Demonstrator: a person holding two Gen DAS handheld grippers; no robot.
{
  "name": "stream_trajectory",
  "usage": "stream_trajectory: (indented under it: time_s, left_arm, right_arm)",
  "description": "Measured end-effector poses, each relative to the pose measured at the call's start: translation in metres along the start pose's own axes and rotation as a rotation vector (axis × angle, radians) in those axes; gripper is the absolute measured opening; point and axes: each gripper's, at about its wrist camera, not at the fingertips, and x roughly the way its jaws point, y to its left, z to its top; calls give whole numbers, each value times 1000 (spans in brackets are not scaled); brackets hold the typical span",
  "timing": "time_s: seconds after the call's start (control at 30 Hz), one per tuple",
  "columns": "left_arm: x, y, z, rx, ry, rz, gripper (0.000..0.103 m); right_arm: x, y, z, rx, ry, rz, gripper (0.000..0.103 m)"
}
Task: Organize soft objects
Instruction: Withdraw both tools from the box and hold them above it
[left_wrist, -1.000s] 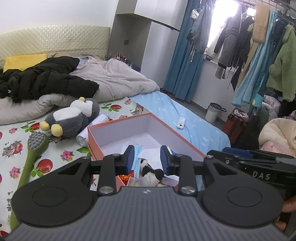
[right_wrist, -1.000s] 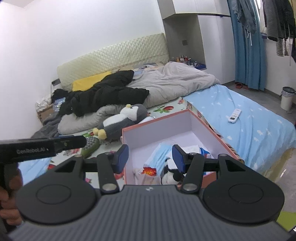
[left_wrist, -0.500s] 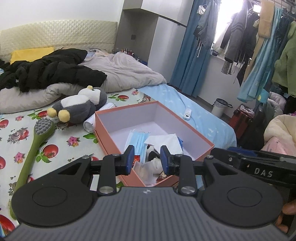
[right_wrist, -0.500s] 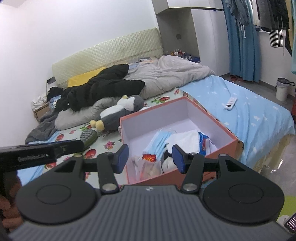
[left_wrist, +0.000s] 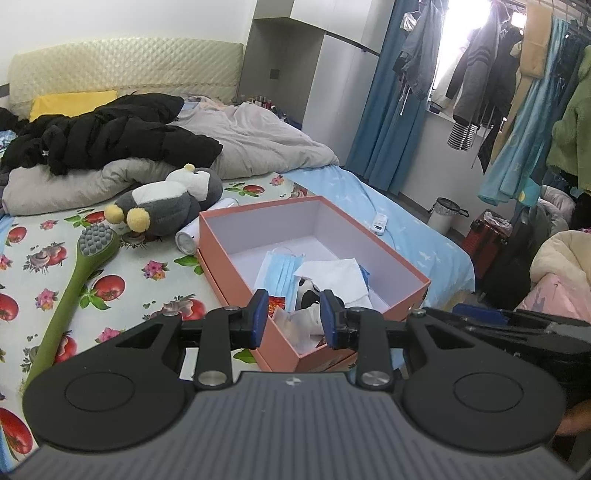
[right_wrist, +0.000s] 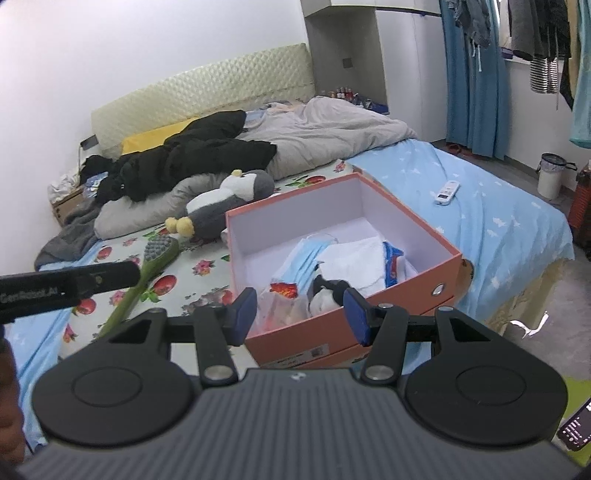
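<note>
Pulled back and sunk lower since a second ago, both grippers, box showing whole.

Orange box (right_wrist: 373, 295) on bed (left_wrist: 155, 266), face mask (left_wrist: 277, 273) and cloth inside; penguin toy (left_wrist: 166, 199) at ten o'clock. Left gripper (left_wrist: 294, 319) part open, empty; right gripper (right_wrist: 300, 313) wider, empty.

Box (left_wrist: 402, 266) far half free; near half cluttered.

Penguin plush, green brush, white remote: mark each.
penguin plush (left_wrist: 162, 210), left wrist view, grey body.
green brush (left_wrist: 74, 280), left wrist view, handle.
white remote (right_wrist: 447, 192), right wrist view, its middle.
</note>
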Motion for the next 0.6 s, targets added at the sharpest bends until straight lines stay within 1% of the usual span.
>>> stream_trajectory:
  time_s: [0.6]
  left_arm:
    - [4,0,3,-12,17,-7,35]
  right_arm:
    - [-1,-1,0,-9,-7,-21,55]
